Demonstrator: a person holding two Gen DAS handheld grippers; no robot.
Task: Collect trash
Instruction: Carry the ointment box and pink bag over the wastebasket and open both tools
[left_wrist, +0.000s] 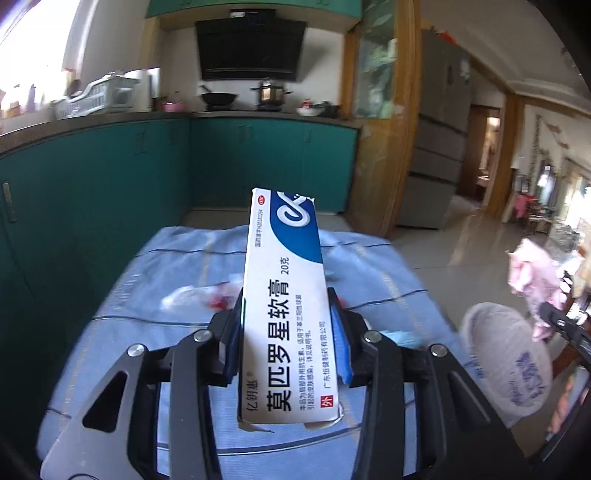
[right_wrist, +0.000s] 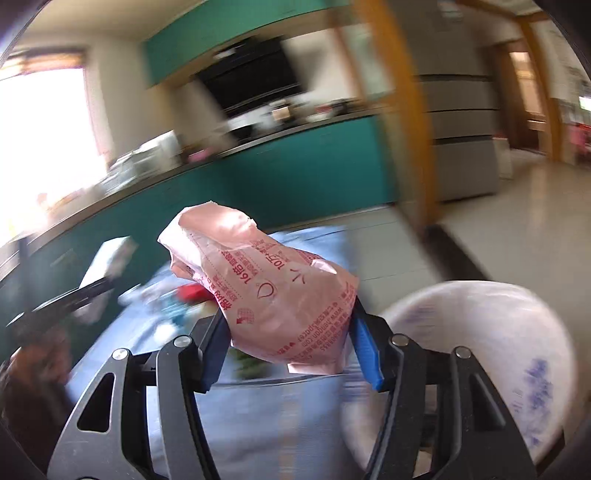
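Note:
My left gripper (left_wrist: 286, 299) is shut on a long white and blue ointment box (left_wrist: 286, 295), held upright above the table with its blue end pointing away. My right gripper (right_wrist: 290, 312) is shut on a crumpled pink plastic wrapper (right_wrist: 266, 280) printed in red, lifted off the table. A white bag-lined bin (right_wrist: 476, 354) stands just right of the table; the left wrist view shows the same bin (left_wrist: 506, 354) at its right. The right gripper and pink wrapper (left_wrist: 535, 284) also appear at that view's right edge. The left gripper with its box (right_wrist: 107, 258) shows blurred at the left of the right wrist view.
A blue checked cloth (left_wrist: 155, 280) covers the table. On it lie white crumpled scraps with red bits (left_wrist: 207, 297) and, in the right wrist view, blurred red and teal litter (right_wrist: 177, 299). Teal kitchen cabinets (left_wrist: 110, 177) stand behind, a tiled floor (left_wrist: 443, 243) lies to the right.

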